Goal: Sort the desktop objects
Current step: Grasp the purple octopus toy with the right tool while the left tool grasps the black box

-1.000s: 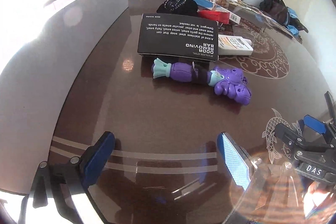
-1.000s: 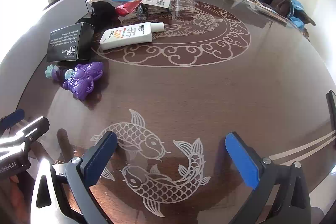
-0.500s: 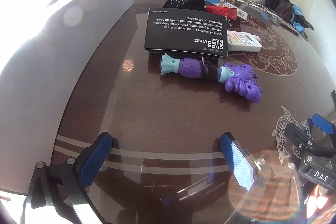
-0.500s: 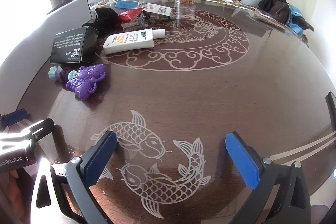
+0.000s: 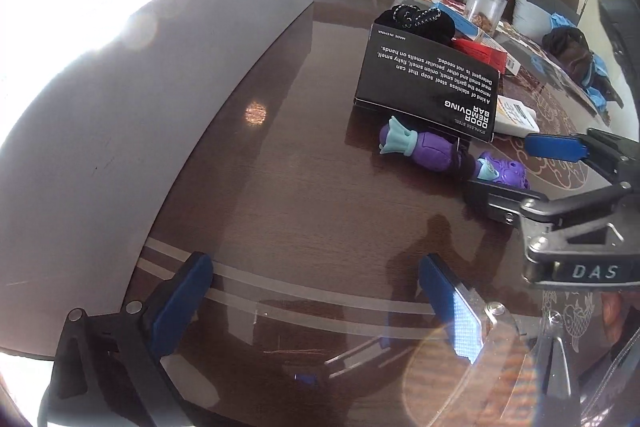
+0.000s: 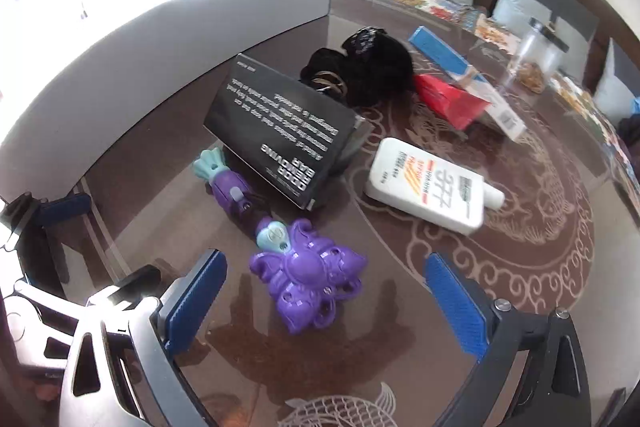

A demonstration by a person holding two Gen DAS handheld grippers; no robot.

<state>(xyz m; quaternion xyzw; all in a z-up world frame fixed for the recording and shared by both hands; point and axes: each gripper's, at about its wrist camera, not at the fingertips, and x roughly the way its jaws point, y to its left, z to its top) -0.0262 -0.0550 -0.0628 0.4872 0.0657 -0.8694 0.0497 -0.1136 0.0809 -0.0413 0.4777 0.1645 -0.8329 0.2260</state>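
Swinging in from the koi pattern, the right gripper (image 6: 324, 303) is now straddling the purple plastic octopus-headed toy (image 6: 308, 279), its jaws just narrowing but not touching it. That toy is lying beside the black cardboard box (image 6: 280, 131). Apart, the left gripper (image 5: 316, 303) is hanging spread and empty.

Blown-out glare upper left, glossy table (image 5: 304, 195) reflections, fisheye-bent edges.

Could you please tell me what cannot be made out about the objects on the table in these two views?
- Purple toy: left wrist view, the right gripper covers its flower-shaped end.
- White bottle: left wrist view, mostly behind the black box.
- Black box print: right wrist view, small lines blurred.
- Jar: contents too small.
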